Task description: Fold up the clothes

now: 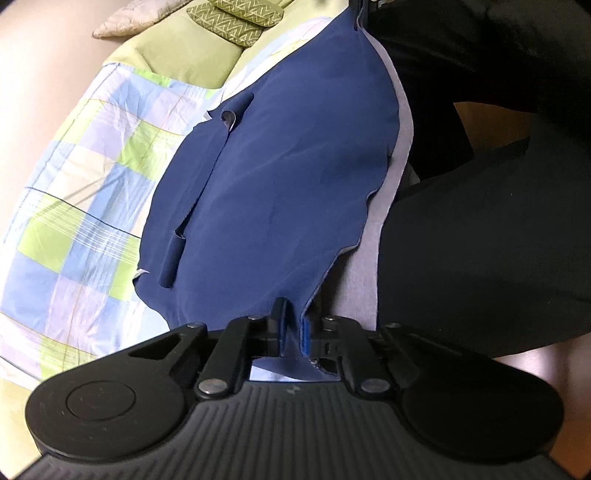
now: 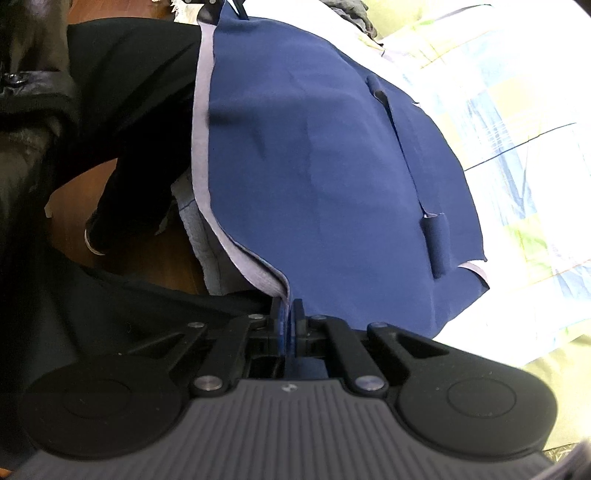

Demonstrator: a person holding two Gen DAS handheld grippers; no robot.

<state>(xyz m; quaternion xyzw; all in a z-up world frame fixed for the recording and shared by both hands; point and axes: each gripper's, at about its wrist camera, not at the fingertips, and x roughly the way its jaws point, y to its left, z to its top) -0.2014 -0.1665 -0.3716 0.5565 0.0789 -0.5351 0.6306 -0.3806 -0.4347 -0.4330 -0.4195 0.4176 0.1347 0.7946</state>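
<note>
A navy blue garment (image 1: 280,177) with a pale grey inner side lies spread over a checked bedsheet (image 1: 85,177). My left gripper (image 1: 293,317) is shut on the garment's near edge, with blue cloth pinched between the pads. In the right wrist view the same blue garment (image 2: 317,177) stretches away from me, and my right gripper (image 2: 288,310) is shut on its near corner, where the grey lining (image 2: 201,147) folds over. A rolled blue cuff or tab (image 2: 437,240) lies on the cloth at the right.
A person in black trousers (image 1: 480,240) stands against the bed edge beside the garment. Green patterned pillows (image 1: 236,18) lie at the bed's far end. A wooden floor (image 2: 122,254) shows below the bed edge, with a dark jacket (image 2: 29,92) at the left.
</note>
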